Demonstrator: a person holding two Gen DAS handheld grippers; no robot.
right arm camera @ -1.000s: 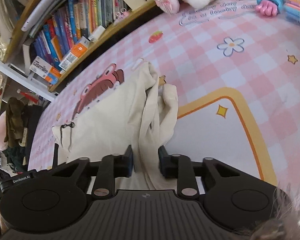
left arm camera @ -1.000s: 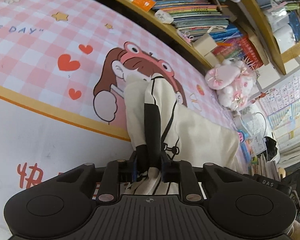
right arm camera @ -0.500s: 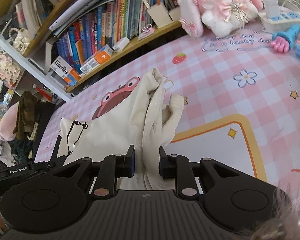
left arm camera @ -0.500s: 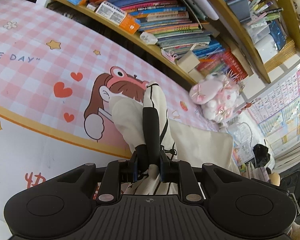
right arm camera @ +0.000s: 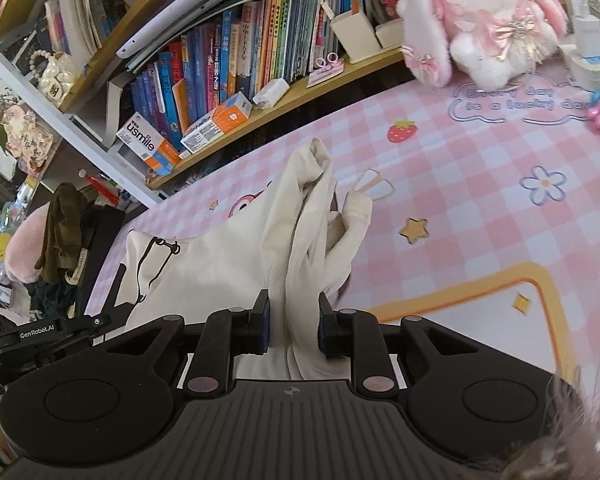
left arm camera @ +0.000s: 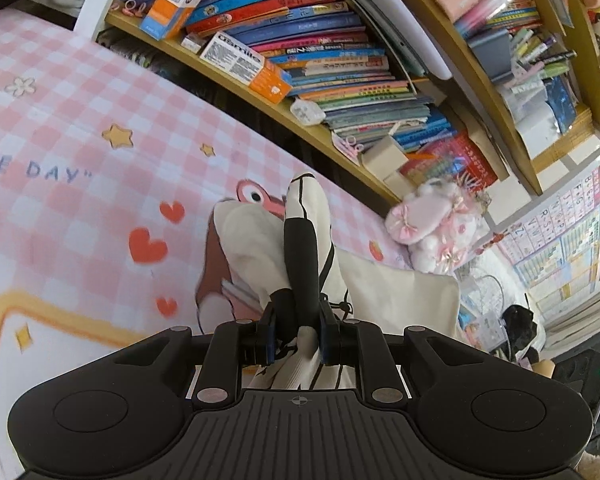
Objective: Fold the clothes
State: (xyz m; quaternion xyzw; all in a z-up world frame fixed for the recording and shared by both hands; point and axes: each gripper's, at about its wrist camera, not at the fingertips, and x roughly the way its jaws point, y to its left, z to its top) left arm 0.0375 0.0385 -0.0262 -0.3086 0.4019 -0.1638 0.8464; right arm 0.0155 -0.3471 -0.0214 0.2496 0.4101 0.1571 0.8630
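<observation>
- Left wrist view: the left gripper [left arm camera: 299, 326] had its fingers [left arm camera: 269, 334] clenched on a bunched cream garment [left arm camera: 400, 292] with black trim; one black band of it [left arm camera: 300, 264] ran forward between them. Beyond the fingers the cloth spread rightward over the pink checked mat [left arm camera: 60, 120] on the worktop. Only this view showed three red hearts [left arm camera: 148, 245] left of the fingers. One plush rabbit [left arm camera: 432, 220] sat ahead to the right, under the bookshelf [left arm camera: 340, 60].
- Right wrist view: the right gripper [right arm camera: 293, 328] gripped a cream fold of the same garment, which rose ahead of the fingers and sagged left. Only here appeared one strawberry print [right arm camera: 401, 131] and the other gripper's black body [right arm camera: 48, 338] far left.
</observation>
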